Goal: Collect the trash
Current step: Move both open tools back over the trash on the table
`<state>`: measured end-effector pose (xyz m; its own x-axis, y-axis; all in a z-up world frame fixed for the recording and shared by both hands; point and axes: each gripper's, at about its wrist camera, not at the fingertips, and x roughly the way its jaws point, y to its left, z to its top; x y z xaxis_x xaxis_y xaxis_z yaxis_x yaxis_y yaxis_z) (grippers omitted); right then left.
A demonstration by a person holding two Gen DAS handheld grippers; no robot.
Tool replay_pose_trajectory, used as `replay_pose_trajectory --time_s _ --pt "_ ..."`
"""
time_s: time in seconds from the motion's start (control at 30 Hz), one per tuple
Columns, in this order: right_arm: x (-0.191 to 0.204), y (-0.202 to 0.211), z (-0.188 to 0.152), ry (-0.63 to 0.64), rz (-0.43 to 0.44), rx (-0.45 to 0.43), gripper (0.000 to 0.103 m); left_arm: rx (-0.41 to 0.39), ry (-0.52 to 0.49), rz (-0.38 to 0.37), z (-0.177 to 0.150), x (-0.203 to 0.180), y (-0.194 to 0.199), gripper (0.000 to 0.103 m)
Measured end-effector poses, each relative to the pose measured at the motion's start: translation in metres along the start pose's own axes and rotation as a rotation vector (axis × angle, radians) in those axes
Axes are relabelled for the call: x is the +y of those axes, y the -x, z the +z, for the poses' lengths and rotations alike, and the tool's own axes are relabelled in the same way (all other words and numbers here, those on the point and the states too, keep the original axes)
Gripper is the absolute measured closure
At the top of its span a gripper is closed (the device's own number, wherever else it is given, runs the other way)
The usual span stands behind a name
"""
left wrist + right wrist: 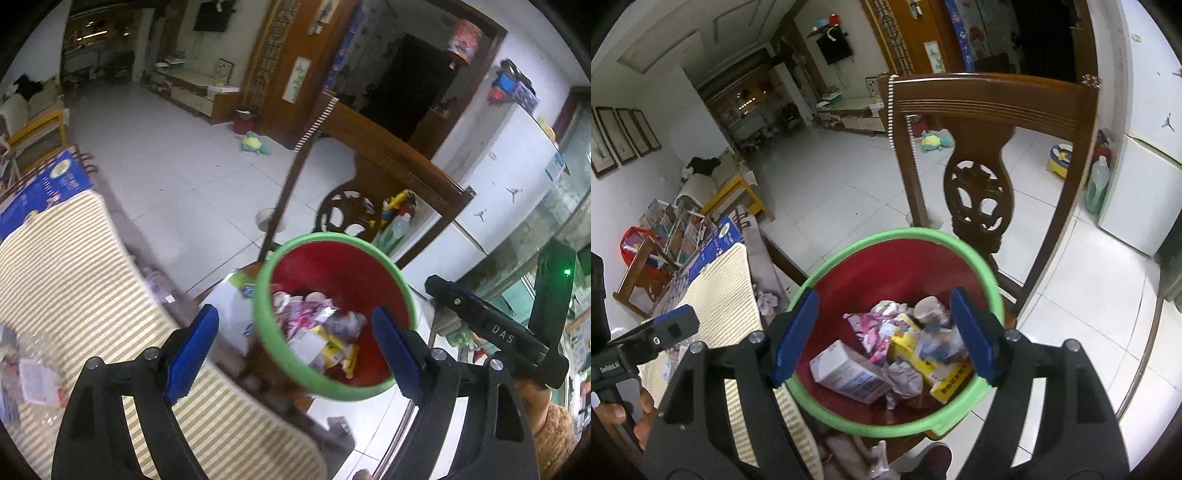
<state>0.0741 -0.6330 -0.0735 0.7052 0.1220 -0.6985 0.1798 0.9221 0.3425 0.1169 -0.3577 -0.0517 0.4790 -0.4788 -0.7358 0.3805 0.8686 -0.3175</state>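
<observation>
A red bin with a green rim [266, 339] [812, 402] sits on a wooden chair seat beside the table. It holds trash: a white box [846, 371], a yellow packet [938, 373], pink wrappers [871, 332] and crumpled paper [905, 380]. My left gripper [291, 350] is open and empty above the bin's near rim. My right gripper [886, 336] is open and empty, right above the bin. The right gripper's body shows in the left wrist view [491, 325]. The left gripper's body shows in the right wrist view [646, 343].
A striped yellow-and-white cloth [74, 280] [720, 295] covers the table on the left. Papers [37, 380] lie on it. A crumpled tissue [767, 301] lies by the table edge. The carved chair back [982, 147] rises behind the bin. A white fridge [1141, 184] stands at the right.
</observation>
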Motion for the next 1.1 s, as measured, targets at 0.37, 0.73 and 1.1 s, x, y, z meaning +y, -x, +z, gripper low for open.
replay_pose_trajectory --time_s 0.37,0.73,1.1 --pt "0.098 -0.009 -0.033 0.098 0.081 0.038 0.029 -0.047 0.141 0.17 -0.043 0.122 0.07 0.022" --pt "0.238 -0.048 -0.093 0.215 0.205 0.169 0.029 0.005 0.363 0.432 -0.115 0.299 0.141 0.026" --pt "0.336 -0.063 -0.121 0.353 0.241 0.22 0.029 0.155 0.282 0.362 -0.1 0.364 0.081 0.035"
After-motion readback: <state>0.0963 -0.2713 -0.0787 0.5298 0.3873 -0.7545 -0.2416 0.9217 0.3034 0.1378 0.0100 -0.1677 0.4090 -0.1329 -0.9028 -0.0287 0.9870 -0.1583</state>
